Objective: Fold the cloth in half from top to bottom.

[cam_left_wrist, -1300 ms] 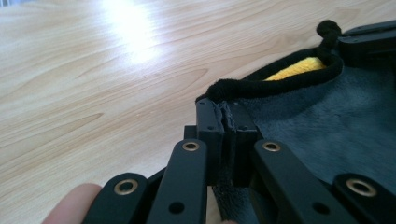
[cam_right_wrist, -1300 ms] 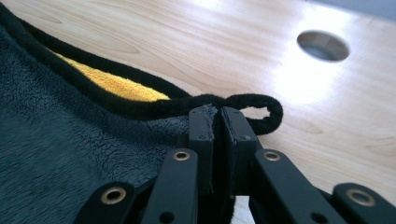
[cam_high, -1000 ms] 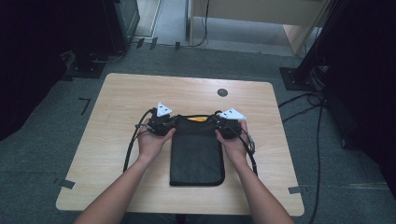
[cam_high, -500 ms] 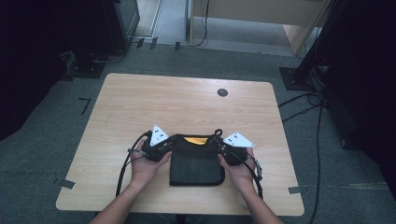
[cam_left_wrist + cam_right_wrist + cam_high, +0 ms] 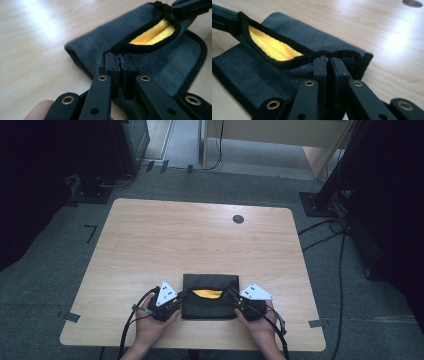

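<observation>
A dark grey cloth (image 5: 210, 282) with black trim lies folded near the table's front edge, its yellow underside (image 5: 207, 294) showing in a gap between the layers. My left gripper (image 5: 181, 297) is shut on the cloth's left corner, and my right gripper (image 5: 234, 296) is shut on the right corner. In the left gripper view the jaws (image 5: 119, 58) pinch the grey cloth (image 5: 100, 45) beside the yellow lining (image 5: 152, 32). The right gripper view has the jaws (image 5: 327, 62) clamped on the trimmed edge of the cloth (image 5: 294, 30), just right of the yellow strip (image 5: 274, 47).
The wooden table (image 5: 190, 240) stretches away beyond the cloth, with a round cable hole (image 5: 238, 219) near its far edge. Black cables (image 5: 132, 320) trail from both grippers off the front edge. Dark stands and cables stand on the floor around the table.
Both grippers have pulled the cloth's far edge toward the person, folding it over itself. The cloth now lies shorter, with the fold on the far side.
</observation>
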Tool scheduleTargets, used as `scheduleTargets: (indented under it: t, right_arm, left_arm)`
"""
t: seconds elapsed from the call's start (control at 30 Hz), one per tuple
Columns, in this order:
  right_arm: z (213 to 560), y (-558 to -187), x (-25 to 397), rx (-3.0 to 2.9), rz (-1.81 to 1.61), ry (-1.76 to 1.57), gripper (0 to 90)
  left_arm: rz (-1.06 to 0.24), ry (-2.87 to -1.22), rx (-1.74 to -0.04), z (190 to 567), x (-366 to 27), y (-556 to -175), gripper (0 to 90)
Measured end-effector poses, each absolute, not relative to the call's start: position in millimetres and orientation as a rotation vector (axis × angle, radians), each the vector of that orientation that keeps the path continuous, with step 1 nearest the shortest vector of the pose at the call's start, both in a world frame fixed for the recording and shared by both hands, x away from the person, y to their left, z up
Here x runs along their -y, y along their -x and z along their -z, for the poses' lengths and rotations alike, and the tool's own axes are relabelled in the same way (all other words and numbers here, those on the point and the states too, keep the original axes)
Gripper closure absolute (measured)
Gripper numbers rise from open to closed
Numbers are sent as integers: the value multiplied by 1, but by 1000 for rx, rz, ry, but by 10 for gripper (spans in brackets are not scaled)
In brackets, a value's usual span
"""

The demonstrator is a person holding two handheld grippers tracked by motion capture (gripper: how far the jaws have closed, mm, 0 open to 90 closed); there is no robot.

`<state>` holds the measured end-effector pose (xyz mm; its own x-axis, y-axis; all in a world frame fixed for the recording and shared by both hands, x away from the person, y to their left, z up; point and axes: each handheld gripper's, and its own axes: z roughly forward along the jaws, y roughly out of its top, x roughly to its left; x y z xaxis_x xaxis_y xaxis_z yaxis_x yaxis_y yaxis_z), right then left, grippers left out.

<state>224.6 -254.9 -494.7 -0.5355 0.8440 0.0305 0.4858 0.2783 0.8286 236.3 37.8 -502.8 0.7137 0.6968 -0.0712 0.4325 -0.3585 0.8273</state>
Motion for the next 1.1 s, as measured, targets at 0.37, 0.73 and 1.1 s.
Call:
scheduleTargets:
  t: [0.37, 0.73, 1.1]
  right_arm:
    - [503, -202, 269, -2206, -1173, -1257, 737]
    - [497, -206, 287, -2241, -1249, -1334, 536]
    - [498, -212, 280, -2305, -1336, -1224, 460]
  left_arm:
    - [-255, -2015, -858, 511, -43, -224, 772]
    - [-242, -1978, -837, 510, -50, -225, 644]
    - [-227, -1969, -818, 510, -50, -225, 651]
